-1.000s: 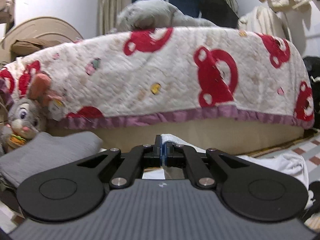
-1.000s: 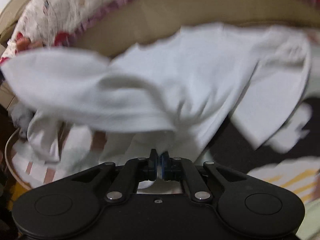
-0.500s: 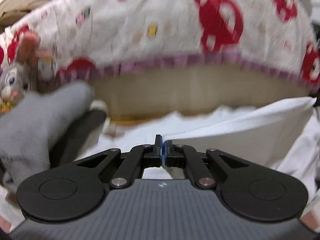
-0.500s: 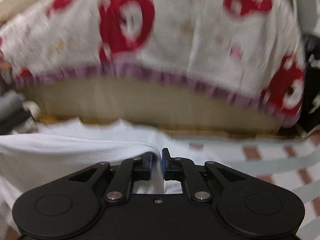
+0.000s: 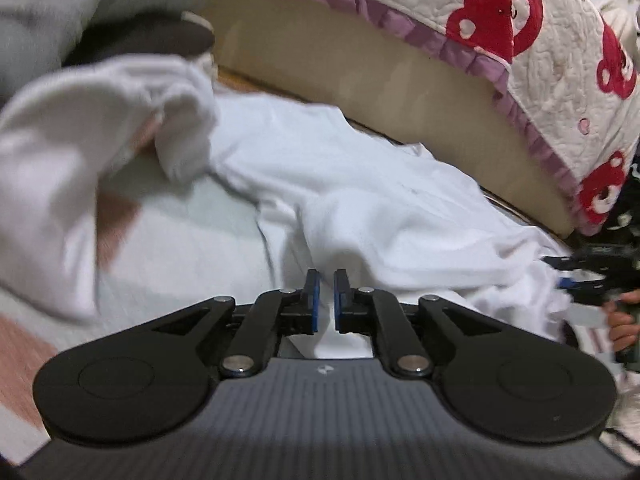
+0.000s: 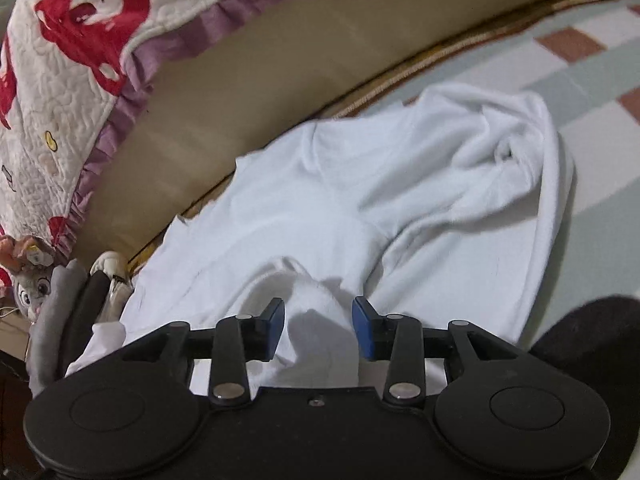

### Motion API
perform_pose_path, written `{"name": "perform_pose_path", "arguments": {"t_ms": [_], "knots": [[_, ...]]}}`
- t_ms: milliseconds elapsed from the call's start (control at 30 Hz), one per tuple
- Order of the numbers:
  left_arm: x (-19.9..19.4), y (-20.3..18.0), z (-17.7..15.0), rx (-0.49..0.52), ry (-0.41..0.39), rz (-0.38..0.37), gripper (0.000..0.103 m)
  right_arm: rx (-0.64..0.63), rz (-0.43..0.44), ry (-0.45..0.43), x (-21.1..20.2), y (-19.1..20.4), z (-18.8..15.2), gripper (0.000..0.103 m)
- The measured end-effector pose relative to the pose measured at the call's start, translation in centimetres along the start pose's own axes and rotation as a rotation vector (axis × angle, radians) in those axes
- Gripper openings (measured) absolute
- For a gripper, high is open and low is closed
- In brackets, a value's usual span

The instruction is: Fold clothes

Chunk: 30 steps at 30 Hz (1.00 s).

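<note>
The white shirt (image 6: 360, 200) lies spread on the checked floor mat (image 6: 592, 92) alongside the bed base (image 6: 280, 80), rumpled, with one sleeve bunched at its far right; a flat surface suits folding, which is likely why it is laid here. The right gripper (image 6: 318, 324) stands wide open just above a raised fold of the fabric that rises between its blue pads without being pinched. The left gripper (image 5: 324, 296) shows only a narrow gap, and white cloth sits in that gap; whether the pads actually press it I cannot tell. In the left view a lifted flap of the shirt at upper left is blurred, so its shape is unclear. The collar and hem cannot be picked out, and the near edge hides beneath both tools. A grey garment (image 6: 52, 320) and a plush rabbit (image 6: 32, 280) sit at the mat's left, partly cut off
</note>
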<state>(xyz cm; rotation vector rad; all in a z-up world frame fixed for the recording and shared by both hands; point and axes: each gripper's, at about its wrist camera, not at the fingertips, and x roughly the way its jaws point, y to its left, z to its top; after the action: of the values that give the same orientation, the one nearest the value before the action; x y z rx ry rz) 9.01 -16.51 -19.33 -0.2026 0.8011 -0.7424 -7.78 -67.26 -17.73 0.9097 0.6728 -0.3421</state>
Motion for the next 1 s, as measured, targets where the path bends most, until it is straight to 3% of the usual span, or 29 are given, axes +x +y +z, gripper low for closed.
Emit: {"name": "perform_pose_path", "arguments": {"t_ms": [133, 200, 267, 367, 567, 633, 667, 767, 833, 900, 1000], "knots": [[0.7, -1.9, -0.9, 0.033, 0.043, -0.080, 0.019, 0.037, -0.009, 0.033, 0.2, -0.7, -0.1, 0.046], [1.6, -2.9, -1.1, 0.051, 0.080, -0.110, 0.037, 0.055, -0.013, 0.050, 0.4, -1.0, -0.1, 0.048], [2.7, -3.9, -1.3, 0.066, 0.136, -0.118, 0.044, 0.080, -0.011, 0.062, 0.4, -1.4, -0.1, 0.048], [4.5, -4.9, -1.7, 0.104, 0.208, -0.036, 0.044, 0.151, 0.034, 0.087, 0.3, -2.4, -0.4, 0.048], [5.1, -4.1, -0.7, -0.010, 0.166, -0.047, 0.049, 0.284, 0.144, 0.222, 1.0, -3.3, -2.2, 0.051], [5.9, -4.0, -0.5, 0.018, 0.177, -0.017, 0.049, 0.318, 0.175, 0.280, 1.5, -3.4, -2.9, 0.053], [6.4, -4.2, -0.4, 0.050, 0.187, -0.003, 0.049, 0.298, 0.171, 0.273, 1.5, -3.0, -2.9, 0.048], [6.2, -4.9, -0.6, 0.120, 0.175, 0.010, 0.042, 0.217, 0.147, 0.235, 1.0, -1.7, -2.9, 0.014], [6.0, -5.1, -0.6, 0.131, 0.163, 0.006, 0.005, 0.048, 0.074, 0.138, -1.2, 0.7, -2.8, 0.012], [5.5, -5.3, -0.4, 0.147, 0.146, 0.029, 0.002, -0.143, -0.034, 0.022, -3.5, 3.2, -3.0, 0.010], [3.1, -5.8, 0.4, 0.172, 0.097, 0.098, 0.001, -0.412, -0.270, -0.153, -5.2, 5.9, -3.5, 0.009]]}}
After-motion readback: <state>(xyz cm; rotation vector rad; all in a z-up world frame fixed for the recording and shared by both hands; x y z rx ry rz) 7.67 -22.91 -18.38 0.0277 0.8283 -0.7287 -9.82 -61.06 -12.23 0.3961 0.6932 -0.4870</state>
